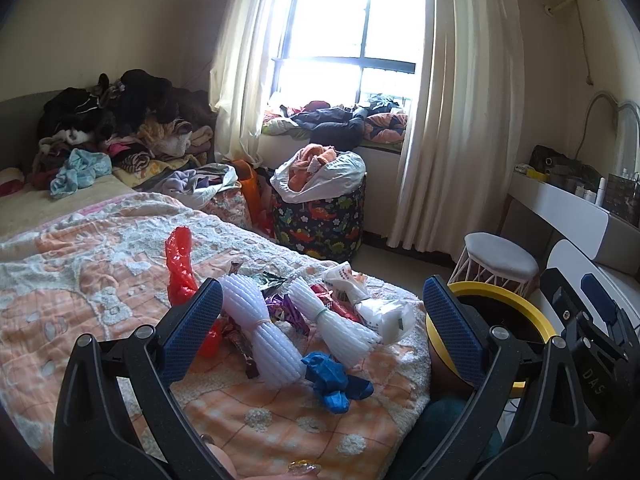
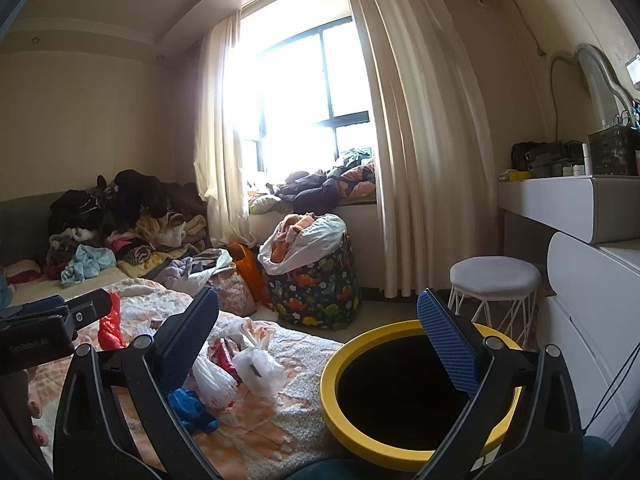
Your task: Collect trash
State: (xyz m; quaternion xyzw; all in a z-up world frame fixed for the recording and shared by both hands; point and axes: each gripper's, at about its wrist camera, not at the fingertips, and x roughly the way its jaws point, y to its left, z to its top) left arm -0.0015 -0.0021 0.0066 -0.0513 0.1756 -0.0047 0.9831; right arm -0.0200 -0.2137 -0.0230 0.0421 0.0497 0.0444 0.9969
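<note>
Trash lies in a heap on the bed's orange blanket (image 1: 100,280): two white foam-net bundles (image 1: 264,332), a crumpled blue bag (image 1: 332,380), a red plastic bag (image 1: 182,264), a clear white bag (image 1: 384,312) and several shiny wrappers (image 1: 288,312). My left gripper (image 1: 320,320) hangs open just above and in front of the heap, nothing between its fingers. A yellow-rimmed bin (image 2: 404,396) with a dark inside stands beside the bed's corner. My right gripper (image 2: 320,336) is open over the bin's near side. The heap (image 2: 240,364) shows left of the bin.
A dinosaur-print hamper (image 1: 320,220) full of laundry stands by the window. A white stool (image 2: 494,280) and a white dresser (image 2: 592,320) are to the right. Clothes (image 1: 112,120) are piled at the bed's head. Curtains (image 1: 452,120) hang to the floor.
</note>
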